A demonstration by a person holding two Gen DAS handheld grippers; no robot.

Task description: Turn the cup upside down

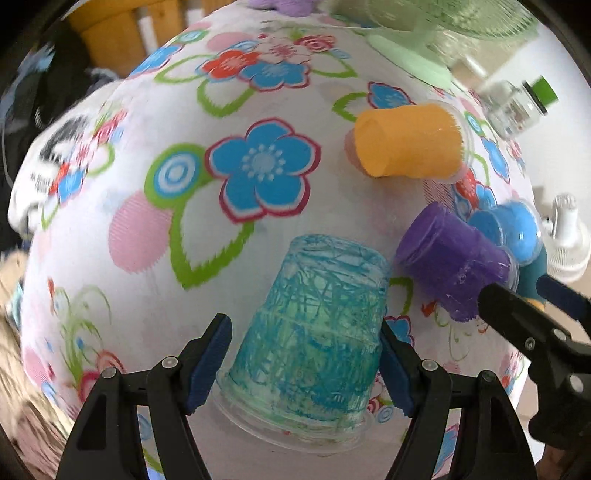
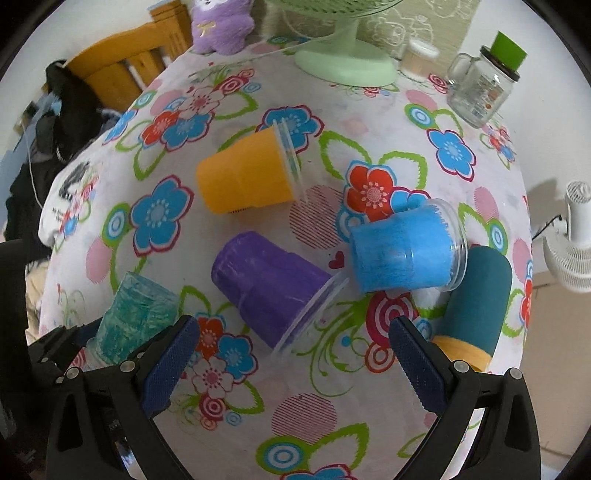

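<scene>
A teal scribbled clear cup [image 1: 310, 339] stands upside down on the flowered tablecloth [image 1: 147, 206], rim down, between the fingers of my left gripper [image 1: 303, 365]. The jaws are open around it, the left pad apart from the wall, the right pad close to it. The cup also shows in the right wrist view [image 2: 129, 325]. My right gripper [image 2: 291, 365] is open and empty, just in front of a purple cup [image 2: 266, 288] lying on its side. A blue cup [image 2: 402, 251] and an orange cup [image 2: 243, 173] also lie on their sides.
A teal cylinder with a yellow end [image 2: 476, 302] lies at the table's right edge. A green fan base [image 2: 343, 62], a glass jar with green lid [image 2: 484, 81], a small container [image 2: 419, 59] and a purple plush [image 2: 221, 26] stand at the back. A white fan [image 2: 576, 243] is off the table.
</scene>
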